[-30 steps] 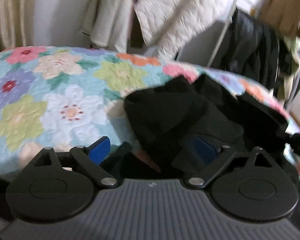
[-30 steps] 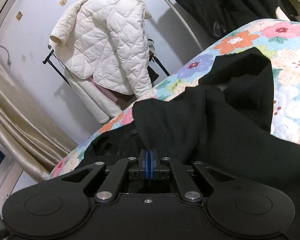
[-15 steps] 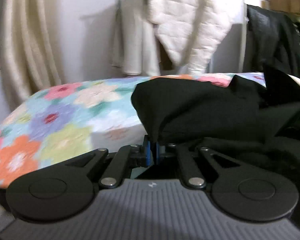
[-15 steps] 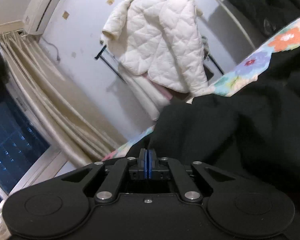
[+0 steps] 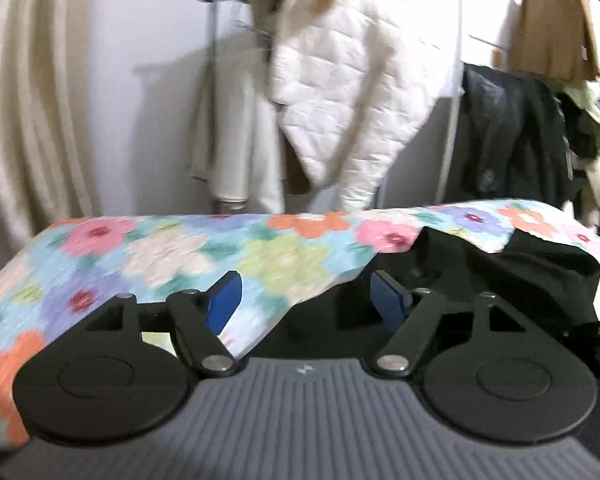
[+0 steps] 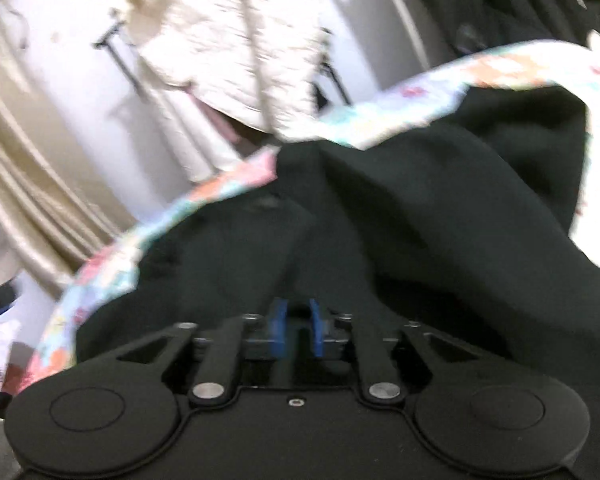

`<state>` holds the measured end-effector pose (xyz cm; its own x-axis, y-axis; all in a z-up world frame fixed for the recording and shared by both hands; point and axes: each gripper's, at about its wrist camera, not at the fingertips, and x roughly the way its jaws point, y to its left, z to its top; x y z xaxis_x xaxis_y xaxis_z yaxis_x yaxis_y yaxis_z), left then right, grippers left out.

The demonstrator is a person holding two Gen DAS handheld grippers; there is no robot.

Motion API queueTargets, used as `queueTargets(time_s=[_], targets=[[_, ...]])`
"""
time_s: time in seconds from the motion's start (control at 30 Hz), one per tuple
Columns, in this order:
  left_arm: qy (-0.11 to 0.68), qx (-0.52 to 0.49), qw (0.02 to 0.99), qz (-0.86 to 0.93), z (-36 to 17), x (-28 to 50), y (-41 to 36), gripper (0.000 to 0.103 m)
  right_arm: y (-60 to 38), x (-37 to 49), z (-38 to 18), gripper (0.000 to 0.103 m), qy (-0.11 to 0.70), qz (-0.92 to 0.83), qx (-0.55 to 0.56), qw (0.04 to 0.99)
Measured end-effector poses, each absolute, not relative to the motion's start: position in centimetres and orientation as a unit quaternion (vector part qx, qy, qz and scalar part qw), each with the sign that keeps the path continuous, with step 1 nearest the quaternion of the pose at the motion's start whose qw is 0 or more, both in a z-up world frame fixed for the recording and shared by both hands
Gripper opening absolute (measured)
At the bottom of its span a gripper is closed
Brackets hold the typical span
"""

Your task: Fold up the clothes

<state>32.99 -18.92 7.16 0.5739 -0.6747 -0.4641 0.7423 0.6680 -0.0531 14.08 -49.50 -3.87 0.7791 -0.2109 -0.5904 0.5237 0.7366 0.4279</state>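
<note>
Black garment [image 5: 500, 280] lies loose: left gripper [image 5: 306, 298] gapes wide (empty), right gripper [image 6: 296, 330] slightly parted over it.

The quilted bedspread [image 5: 172, 256] across the middle of the left wrist frame is pale blue, patterned with pink, orange, lilac, cream and yellow-green flowers. At lower right a plain black garment [image 5: 496, 280] lies on it. The gripper's finger pads [image 5: 224, 300] are bright blue against black linkages and a ribbed grey body. At upper centre hangs a white diamond-quilted jacket [image 5: 352, 104]; cream curtains [image 5: 32, 100] fill the left edge, and a black coat [image 5: 508, 136] hangs at the right.
</note>
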Motion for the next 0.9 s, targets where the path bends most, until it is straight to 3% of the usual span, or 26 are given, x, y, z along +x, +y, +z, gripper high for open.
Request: queueTargets(time_s=[0.07,0.13,0.2,0.3,0.37,0.4,0.43,0.47,0.6,0.7,0.83,0.87,0.9], targets=[[0.262,0.086,0.858,-0.434,6.8,34.9,-22.5,0.073,-48.4,15.9,-2.6,0.058,0.258,-0.178,0.282,0.907],[0.309,0.082,0.834,-0.45,5.5,36.8,-25.6,0.074,-47.1,17.9,-2.1,0.059,0.267,-0.146,0.247,0.92],[0.362,0.094,0.813,-0.446,3.1,38.2,-28.3,0.074,-45.6,20.6,-2.3,0.068,0.296,-0.135,0.188,0.927],[0.424,0.093,0.792,-0.429,-0.3,40.1,-30.9,0.074,-43.4,24.9,-4.1,0.069,0.351,-0.169,0.046,0.92],[0.452,0.07,0.779,-0.429,-1.9,41.4,-31.8,0.057,-42.7,27.2,-6.5,0.067,0.381,-0.179,-0.059,0.905],[0.452,0.065,0.779,-0.43,-2.3,41.9,-32.4,0.026,-42.8,27.6,-7.4,0.053,0.388,-0.181,-0.073,0.901],[0.452,0.059,0.778,-0.431,-2.7,42.3,-33.0,0.012,-43.7,27.7,-7.7,0.033,0.387,-0.18,-0.051,0.903],[0.452,0.054,0.778,-0.433,-3.1,42.8,-33.6,0.012,-44.7,27.2,-7.3,0.002,0.378,-0.181,-0.012,0.908],[0.419,-0.065,0.796,-0.433,-1.5,44.7,-32.5,0.008,-47.9,21.3,-2.7,0.001,0.241,-0.204,0.121,0.941],[0.362,-0.124,0.817,-0.431,1.4,45.2,-30.9,0.008,-49.2,16.2,-0.6,0.001,0.156,-0.204,0.149,0.955],[0.358,-0.109,0.819,-0.436,0.3,46.5,-33.9,0.014,-53.4,14.0,-3.7,0.004,0.208,-0.281,0.223,0.91],[0.379,-0.079,0.816,-0.43,-0.8,46.7,-35.2,0.019,-54.9,13.5,-5.3,0.011,0.238,-0.308,0.278,0.878],[0.388,-0.062,0.816,-0.425,-1.1,46.3,-35.5,0.029,-55.5,12.9,-6.1,0.01,0.236,-0.314,0.308,0.867]])
